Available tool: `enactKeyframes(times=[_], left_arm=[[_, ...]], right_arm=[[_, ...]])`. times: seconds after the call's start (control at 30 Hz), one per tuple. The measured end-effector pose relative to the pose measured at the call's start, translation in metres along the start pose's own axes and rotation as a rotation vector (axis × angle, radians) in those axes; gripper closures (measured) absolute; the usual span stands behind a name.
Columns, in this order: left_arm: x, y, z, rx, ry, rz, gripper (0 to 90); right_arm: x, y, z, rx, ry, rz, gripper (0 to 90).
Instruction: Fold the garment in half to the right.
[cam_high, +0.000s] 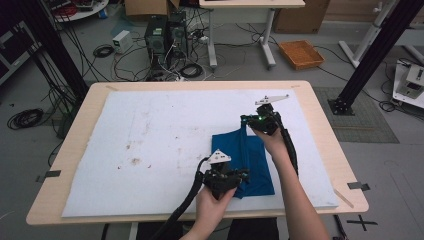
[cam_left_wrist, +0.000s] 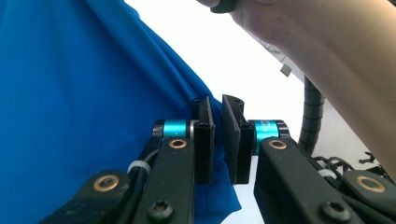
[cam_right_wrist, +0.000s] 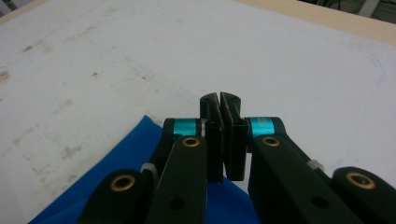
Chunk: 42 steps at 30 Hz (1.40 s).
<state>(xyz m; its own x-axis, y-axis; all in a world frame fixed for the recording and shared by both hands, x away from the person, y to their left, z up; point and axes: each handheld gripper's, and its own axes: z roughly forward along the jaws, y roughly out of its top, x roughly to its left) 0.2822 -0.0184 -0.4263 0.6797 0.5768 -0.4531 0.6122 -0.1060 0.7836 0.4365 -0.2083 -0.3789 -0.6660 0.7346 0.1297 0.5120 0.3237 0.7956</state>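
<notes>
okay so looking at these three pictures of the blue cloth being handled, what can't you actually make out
- What kind of garment the blue cloth is: high view, folded and partly under both grippers.
- Whether the right gripper pinches cloth: right gripper view, the nearly shut jaws hide their own gap.
- Whether the left gripper grips the cloth edge: left gripper view, the cloth passes behind its jaws.
- The cloth's left part: left gripper view, cut off by the edge.

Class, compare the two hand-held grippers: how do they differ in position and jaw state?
The left hand-held gripper sits at the blue cloth's near edge, the right hand-held gripper at its far corner. The left's jaws show a narrow gap, the right's are almost shut. Both are black with cyan collars.
</notes>
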Motion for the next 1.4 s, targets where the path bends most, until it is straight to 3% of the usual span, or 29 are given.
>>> enactKeyframes(times=[0.4,0.67,1.03,1.2,1.37,1.4], left_arm=[[-0.013,0.002,0.032,0.020,-0.017,0.010,82.9],[-0.016,0.004,0.047,0.028,-0.020,-0.002,83.0],[-0.016,0.002,0.059,0.044,-0.011,-0.002,82.3],[-0.018,0.001,0.060,0.043,-0.014,0.006,76.3],[-0.019,0.001,0.056,0.024,-0.042,0.014,62.9],[-0.020,0.001,0.054,0.012,-0.046,0.023,56.7]], right_arm=[[-0.023,-0.019,-0.012,0.024,-0.049,0.016,89.0],[-0.028,-0.022,-0.016,0.039,-0.074,0.007,89.0],[-0.036,-0.028,-0.016,0.101,-0.126,-0.024,88.9],[-0.038,-0.030,-0.015,0.127,-0.149,-0.037,88.8],[-0.039,-0.031,-0.016,0.138,-0.163,-0.037,88.1],[-0.040,-0.031,-0.017,0.136,-0.188,-0.042,85.1]])
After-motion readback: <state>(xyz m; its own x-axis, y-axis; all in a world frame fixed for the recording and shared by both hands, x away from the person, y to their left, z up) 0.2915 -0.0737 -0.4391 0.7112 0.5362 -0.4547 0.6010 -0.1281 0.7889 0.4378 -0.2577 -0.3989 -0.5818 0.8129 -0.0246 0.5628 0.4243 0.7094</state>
